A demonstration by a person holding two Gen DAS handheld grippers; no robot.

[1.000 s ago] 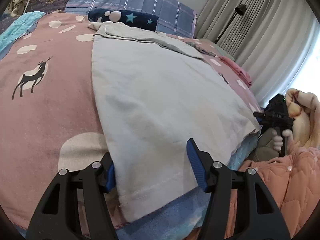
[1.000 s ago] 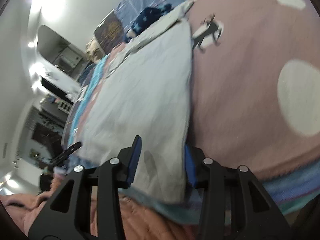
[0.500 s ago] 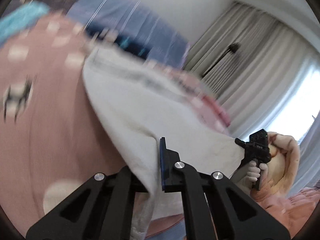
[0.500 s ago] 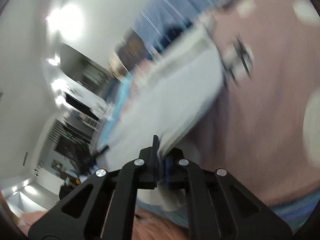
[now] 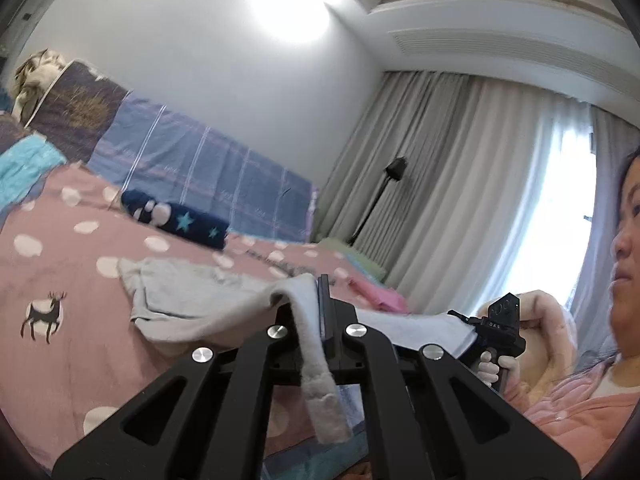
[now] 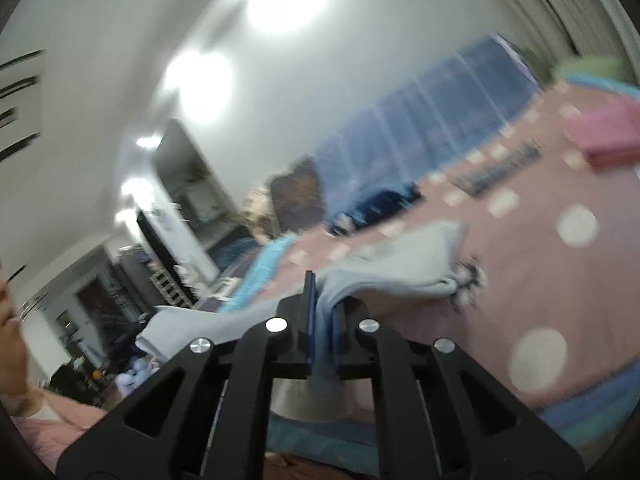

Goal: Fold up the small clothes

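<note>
Pinching the near hem of the grey garment (image 5: 192,300) in both my left tongs (image 5: 316,312) and right tongs (image 6: 322,320), I hold it raised while its far end trails ahead on the bed (image 5: 68,360).

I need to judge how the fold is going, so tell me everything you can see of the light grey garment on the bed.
The light grey garment looks like soft knit cotton, plain, with a stitched hem. Its near edge is lifted off the pink dotted bedspread: the left gripper is shut on one corner, whose hem end dangles below, and the right gripper is shut on the other. The edge spans between them. The far part lies rumpled on the bedspread.
</note>
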